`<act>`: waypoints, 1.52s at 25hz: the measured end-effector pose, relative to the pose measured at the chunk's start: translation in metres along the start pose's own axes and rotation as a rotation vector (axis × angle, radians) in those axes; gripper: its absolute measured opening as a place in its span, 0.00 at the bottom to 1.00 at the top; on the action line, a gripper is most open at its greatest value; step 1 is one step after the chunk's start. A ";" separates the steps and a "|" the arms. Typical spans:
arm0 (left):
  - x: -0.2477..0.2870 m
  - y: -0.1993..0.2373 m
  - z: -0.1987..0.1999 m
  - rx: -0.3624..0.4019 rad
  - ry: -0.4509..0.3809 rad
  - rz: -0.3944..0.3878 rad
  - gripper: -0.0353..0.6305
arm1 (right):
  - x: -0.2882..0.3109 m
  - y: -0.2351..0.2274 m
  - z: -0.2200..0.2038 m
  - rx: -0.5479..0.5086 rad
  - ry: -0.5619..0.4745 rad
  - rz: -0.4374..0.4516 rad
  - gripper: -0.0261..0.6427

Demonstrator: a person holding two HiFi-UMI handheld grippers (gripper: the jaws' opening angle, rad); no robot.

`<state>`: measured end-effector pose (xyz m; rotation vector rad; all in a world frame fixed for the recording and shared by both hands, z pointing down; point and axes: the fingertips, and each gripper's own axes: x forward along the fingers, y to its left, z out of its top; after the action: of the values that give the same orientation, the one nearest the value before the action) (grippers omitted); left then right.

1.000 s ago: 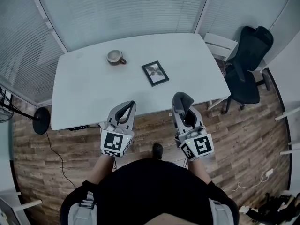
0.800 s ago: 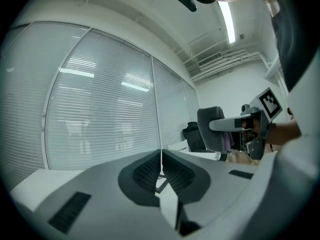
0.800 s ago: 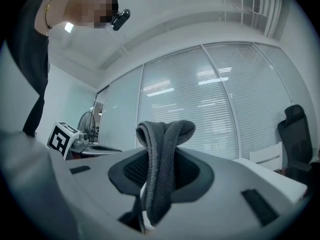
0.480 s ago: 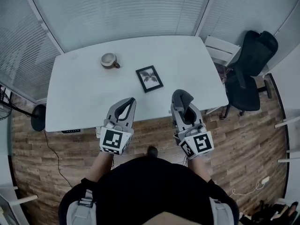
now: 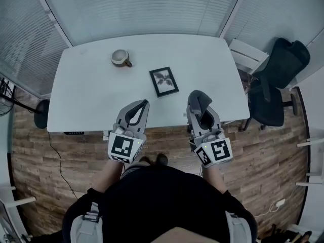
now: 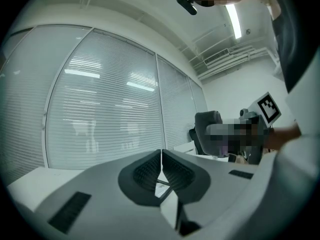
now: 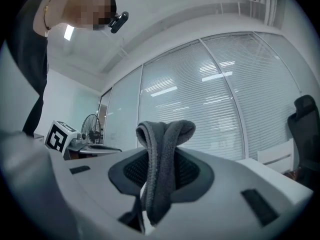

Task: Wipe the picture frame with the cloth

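Grippers: two, one in each hand, each carrying one marker cube; in the head view both tips show over the tabletop's near edge.
Left gripper (image 6: 161, 156): jaws pressed together, with nothing between them.
Right gripper (image 7: 161, 159): clamped on the cloth (image 7: 165, 134).
Cloth: one, dark grey and folded double. Its loop stands up past the jaw tips, and its lower end drops out of sight between the jaws.
Picture frame (image 5: 164, 81): one, with a dark border. It lies flat near the middle of the tabletop (image 5: 91, 100), a little askew, apart from both grippers and from the cloth.
Mug (image 5: 120, 57): one, near the far edge and left of the middle, well apart from the frame.
Chairs: two past the right edge. One is a black office chair (image 5: 276, 80). The other is a white chair (image 5: 247, 52) by the far right corner, partly covered by the tabletop.
Hard to make out: the print inside the frame is too small to read. What the mug holds I cannot tell. The person's dark top covers the upper arms.
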<state>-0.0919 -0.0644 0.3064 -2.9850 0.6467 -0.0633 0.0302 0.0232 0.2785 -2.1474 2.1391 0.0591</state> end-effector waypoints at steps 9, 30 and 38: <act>-0.005 0.020 0.001 0.009 0.012 0.019 0.08 | 0.008 0.007 0.005 -0.002 -0.007 0.002 0.19; 0.008 -0.004 -0.010 -0.004 0.037 0.050 0.08 | -0.001 -0.014 -0.011 0.025 0.027 0.052 0.19; 0.001 0.006 -0.023 -0.018 0.079 0.080 0.08 | 0.013 -0.006 -0.024 0.052 0.059 0.101 0.19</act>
<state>-0.0947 -0.0718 0.3292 -2.9829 0.7784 -0.1715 0.0353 0.0077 0.3013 -2.0363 2.2540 -0.0518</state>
